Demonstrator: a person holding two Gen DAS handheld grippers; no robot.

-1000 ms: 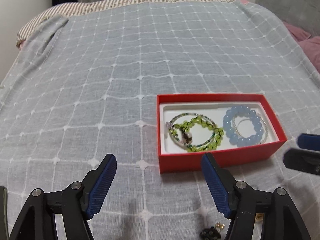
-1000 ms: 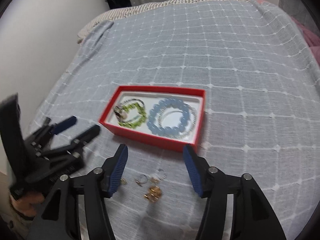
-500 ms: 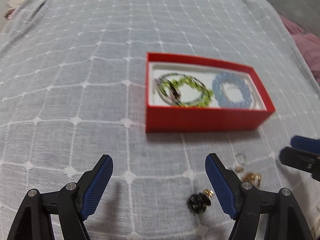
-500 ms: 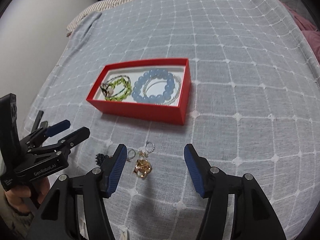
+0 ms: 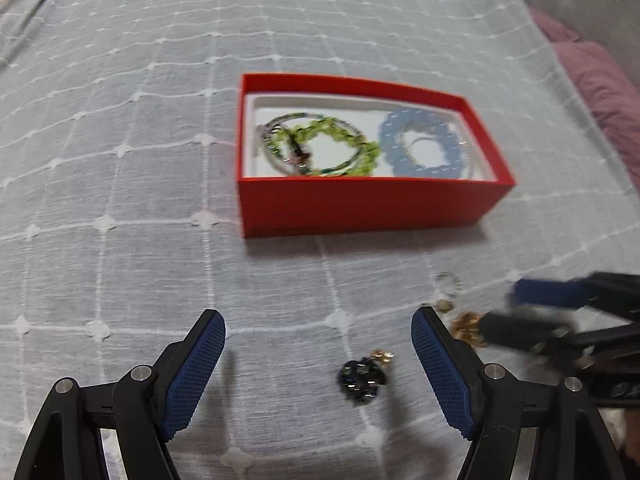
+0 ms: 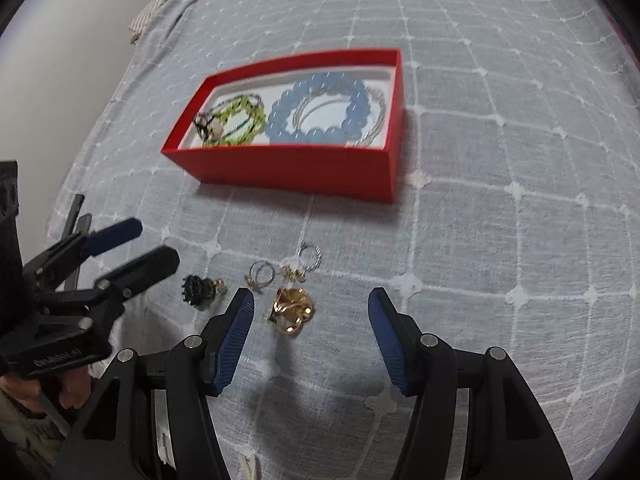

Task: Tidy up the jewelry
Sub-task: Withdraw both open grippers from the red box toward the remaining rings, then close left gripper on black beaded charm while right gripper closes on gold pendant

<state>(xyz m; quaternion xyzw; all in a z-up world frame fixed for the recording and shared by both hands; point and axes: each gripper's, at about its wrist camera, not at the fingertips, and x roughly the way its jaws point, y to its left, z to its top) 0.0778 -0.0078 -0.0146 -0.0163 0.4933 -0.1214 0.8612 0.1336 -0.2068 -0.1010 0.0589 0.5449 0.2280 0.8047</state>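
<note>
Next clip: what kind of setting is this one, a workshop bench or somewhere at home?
Most likely a bedroom at home. The work surface is a bed under a grey checked bedspread, with a striped pillow at its head, and a red jewelry box sits on top.

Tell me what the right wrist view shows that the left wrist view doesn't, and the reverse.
Only the right wrist view shows the thin ring by the right claw and the striped bedding at the far edge. Only the left wrist view shows the purple pillow. Both show the red box with the green bracelet and blue bracelet, plus the loose black piece between the open left claw fingers, and the gold piece.
</note>
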